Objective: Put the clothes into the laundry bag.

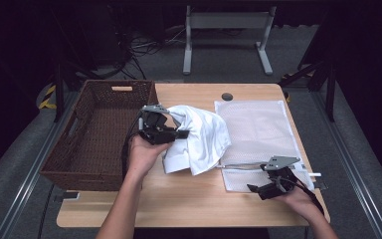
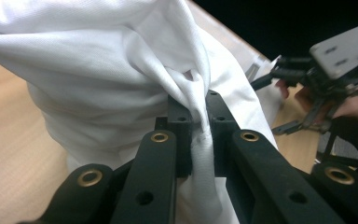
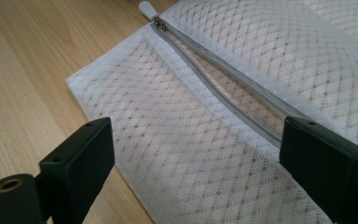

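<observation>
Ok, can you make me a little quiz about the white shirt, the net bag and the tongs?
1. True or false: the left tongs are shut on the white shirt.
2. What lies under the right tongs? A) the brown basket B) the mesh bag C) a bare floor
3. Fill the gap: the zipper of the mesh bag is partly ____.

Key
1. True: a fold of cloth is pinched between the jaws.
2. B: the right tongs stand open over the bag, whose zipper runs between the jaws. The brown basket sits at the left of the table.
3. Open: the wood shows through the gap.
</observation>
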{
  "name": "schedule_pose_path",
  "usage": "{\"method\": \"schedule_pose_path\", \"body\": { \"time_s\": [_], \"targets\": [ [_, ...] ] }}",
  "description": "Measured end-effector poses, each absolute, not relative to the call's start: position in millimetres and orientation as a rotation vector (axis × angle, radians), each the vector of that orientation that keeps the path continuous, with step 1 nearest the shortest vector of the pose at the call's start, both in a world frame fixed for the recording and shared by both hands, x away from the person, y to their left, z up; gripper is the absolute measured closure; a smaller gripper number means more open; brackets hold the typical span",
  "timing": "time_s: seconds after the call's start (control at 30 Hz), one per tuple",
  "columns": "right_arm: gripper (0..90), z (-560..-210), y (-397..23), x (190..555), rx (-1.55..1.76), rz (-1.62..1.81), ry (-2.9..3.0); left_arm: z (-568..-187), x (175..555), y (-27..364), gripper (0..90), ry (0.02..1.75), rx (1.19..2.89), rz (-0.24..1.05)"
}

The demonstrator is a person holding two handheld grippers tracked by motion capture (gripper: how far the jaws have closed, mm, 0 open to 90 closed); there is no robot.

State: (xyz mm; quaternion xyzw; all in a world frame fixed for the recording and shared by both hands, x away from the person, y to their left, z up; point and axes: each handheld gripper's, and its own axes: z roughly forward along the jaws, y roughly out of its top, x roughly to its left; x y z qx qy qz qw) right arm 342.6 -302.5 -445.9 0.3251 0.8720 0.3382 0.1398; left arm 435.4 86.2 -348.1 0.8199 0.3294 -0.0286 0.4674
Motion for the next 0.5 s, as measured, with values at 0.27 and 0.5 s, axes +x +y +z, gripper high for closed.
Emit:
{"method": "schedule_pose_path", "body": {
  "time_s": [0.27,0.5],
  "targets": [
    [10.8,-445.9,-303.3,342.9,0.941,0.979,2.521,-375.1,437.7,78.0,83.4,0.901,2.118,-0.072],
    [10.8,-445.7,-302.4,342.6,0.937,0.981,2.523,-364.3,430.3,80.0,50.0,0.957,2.134,0.092]
  ]
}}
